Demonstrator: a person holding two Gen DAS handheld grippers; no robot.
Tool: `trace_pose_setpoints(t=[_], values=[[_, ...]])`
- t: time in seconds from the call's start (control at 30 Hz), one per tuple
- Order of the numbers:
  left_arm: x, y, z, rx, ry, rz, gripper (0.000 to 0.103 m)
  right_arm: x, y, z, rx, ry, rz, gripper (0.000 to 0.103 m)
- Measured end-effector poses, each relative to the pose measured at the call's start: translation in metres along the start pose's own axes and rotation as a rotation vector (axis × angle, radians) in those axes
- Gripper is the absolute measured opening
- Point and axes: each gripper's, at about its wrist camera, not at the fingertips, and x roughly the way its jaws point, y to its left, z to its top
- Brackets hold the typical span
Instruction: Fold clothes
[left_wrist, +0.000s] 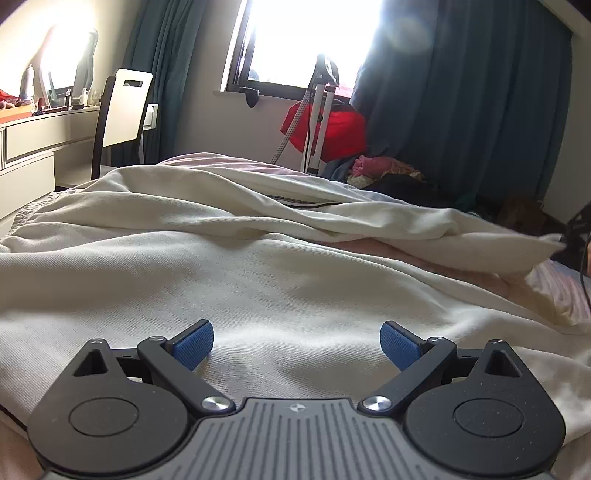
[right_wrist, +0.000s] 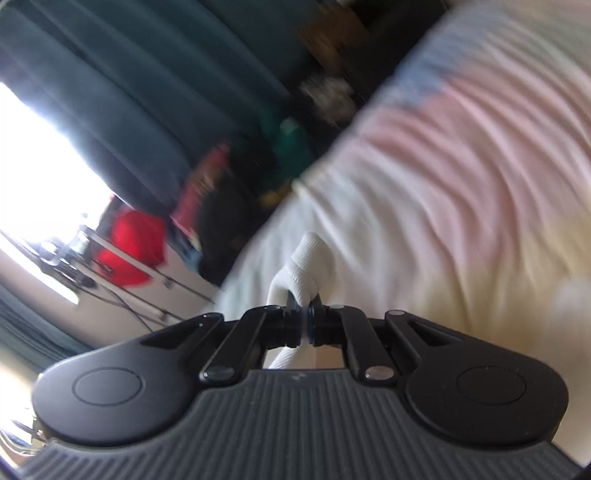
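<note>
The left gripper (left_wrist: 296, 345) stood wide apart and empty, low over the cream ribbed-knit garment (left_wrist: 258, 273) spread on the bed. The right gripper (right_wrist: 303, 325) was clamped on a small bunched fold of it; that thin pinch could slip under a pull.

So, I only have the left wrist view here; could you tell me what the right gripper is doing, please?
Observer: The right gripper has its jaws shut on a bunched fold of the cream garment.
Operator: Thank you. Is that view sharp enough to judge the grip?
Observer: The gripper and the pinched fold are fairly sharp, but everything behind is smeared with motion blur.
Operator: And what lies beyond the fold?
Observer: A pink striped bedsheet to the right of the fold. For reference, your left gripper is open above the garment, holding nothing.
</note>
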Motion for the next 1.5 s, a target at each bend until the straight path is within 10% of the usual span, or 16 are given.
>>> trace_pose_setpoints(t=[0.1,0.2,0.47,0.6,0.67,1.03,1.5], values=[[0.003,-0.001,0.0,-0.002,0.008,-0.009,0.098,-0.023,0.017,0.02,-0.162,-0.218,0.129,0.007],[0.005,-0.002,0.0,0.002,0.009,-0.018,0.098,-0.032,-0.002,0.006,-0.292,-0.324,0.05,0.009],[0.003,-0.009,-0.003,0.041,0.002,-0.033,0.098,-0.025,-0.139,-0.054,0.05,-0.062,-0.131,0.019],[0.002,-0.016,-0.004,0.082,-0.001,-0.04,0.098,-0.056,-0.138,-0.073,0.052,-0.044,-0.063,0.075],[0.0,-0.02,-0.005,0.106,-0.006,-0.042,0.098,-0.077,-0.121,-0.082,-0.001,-0.059,-0.049,0.084],[-0.031,-0.023,-0.009,0.132,-0.002,-0.032,0.098,-0.114,-0.106,-0.112,0.222,0.091,0.192,0.084],[-0.017,-0.028,-0.008,0.072,0.03,-0.027,0.099,-0.016,-0.134,-0.099,0.351,0.011,0.057,0.069]])
